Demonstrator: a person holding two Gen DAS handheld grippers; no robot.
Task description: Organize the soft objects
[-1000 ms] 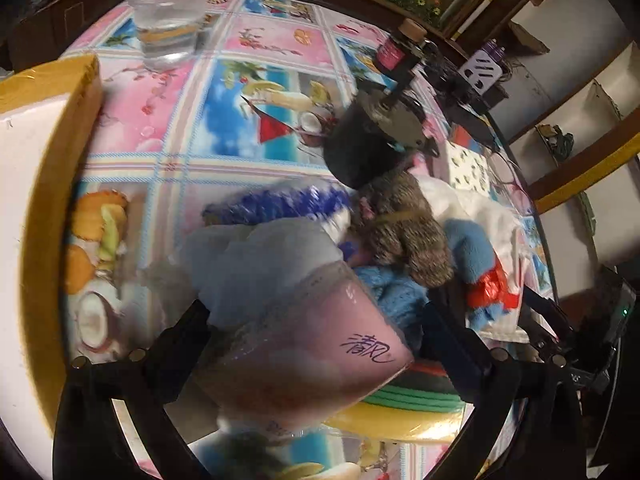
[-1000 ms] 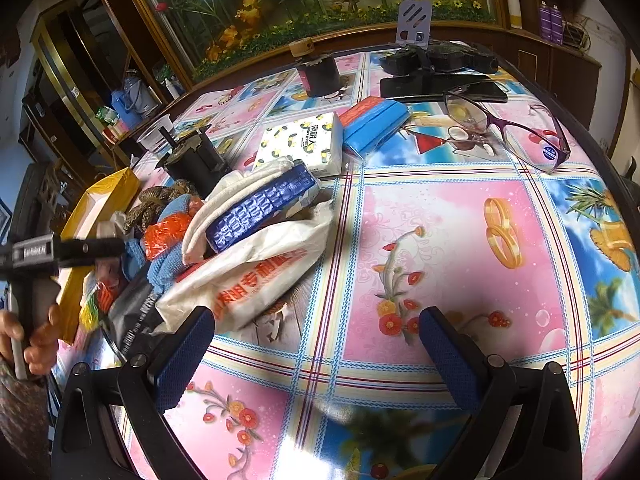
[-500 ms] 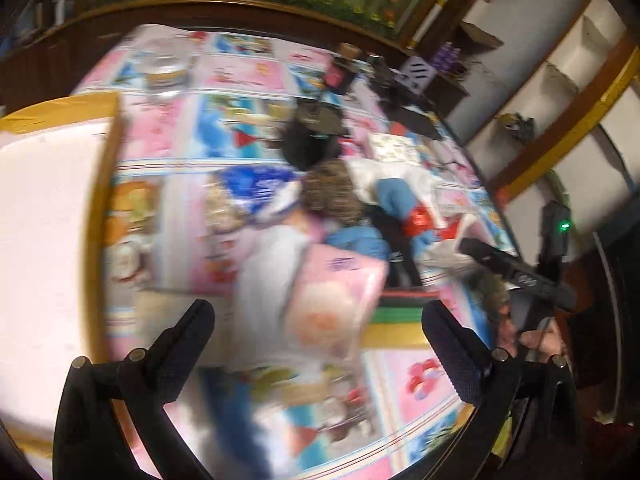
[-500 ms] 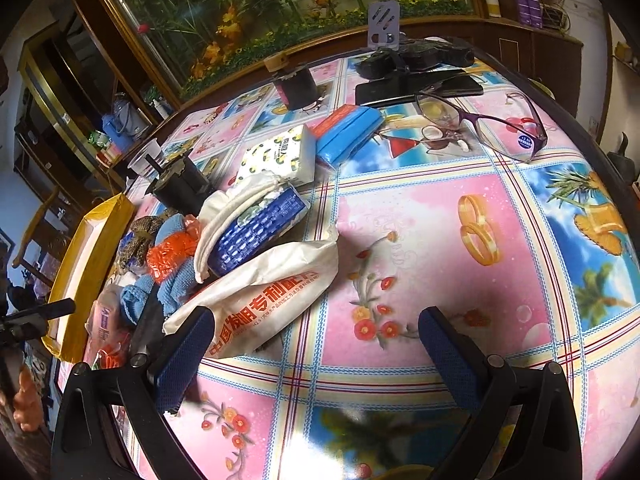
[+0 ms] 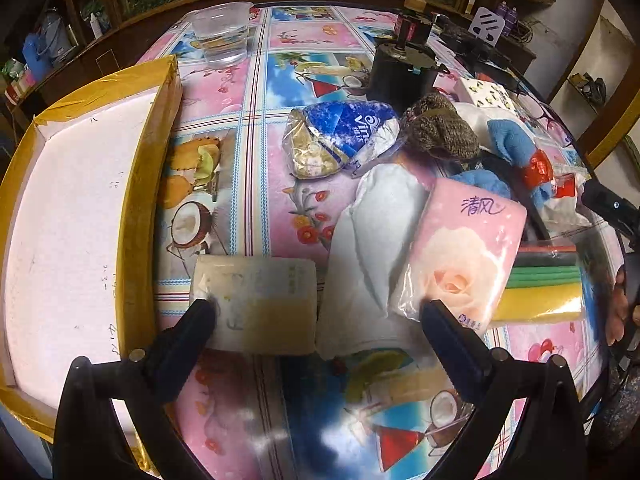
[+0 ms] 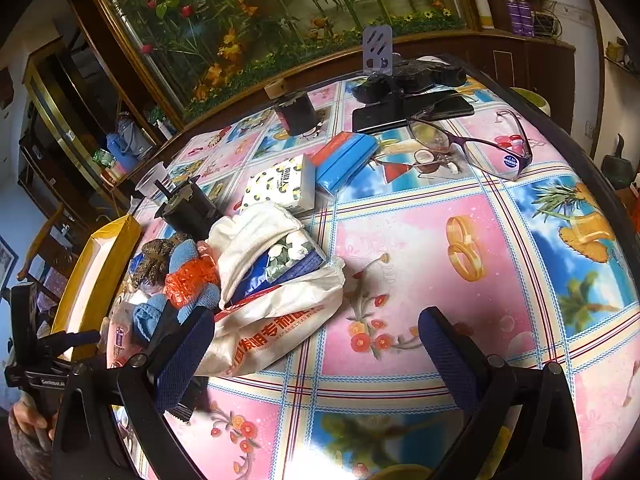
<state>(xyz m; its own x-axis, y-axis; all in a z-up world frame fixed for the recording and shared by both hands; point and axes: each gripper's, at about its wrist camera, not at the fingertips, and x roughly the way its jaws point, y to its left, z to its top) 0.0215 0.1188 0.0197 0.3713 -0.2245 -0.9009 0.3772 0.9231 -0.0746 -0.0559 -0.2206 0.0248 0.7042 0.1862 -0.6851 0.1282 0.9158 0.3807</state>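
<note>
While the left tongs (image 5: 316, 320) are spread wide w/ nothing gripped, a pale yellowish soft block (image 5: 256, 304) is seen lying flat on the patterned oilcloth worktop (image 5: 256, 184) betw. the fingers, beside the gold-taped white foam box (image 5: 76, 216). A pink rose-print tissue pack (image 5: 460, 256) rests on a white folded cloth (image 5: 372, 248). The right tongs (image 6: 312, 348) are held open too, empty, next to a white printed plastic bag (image 6: 280, 320).
</note>
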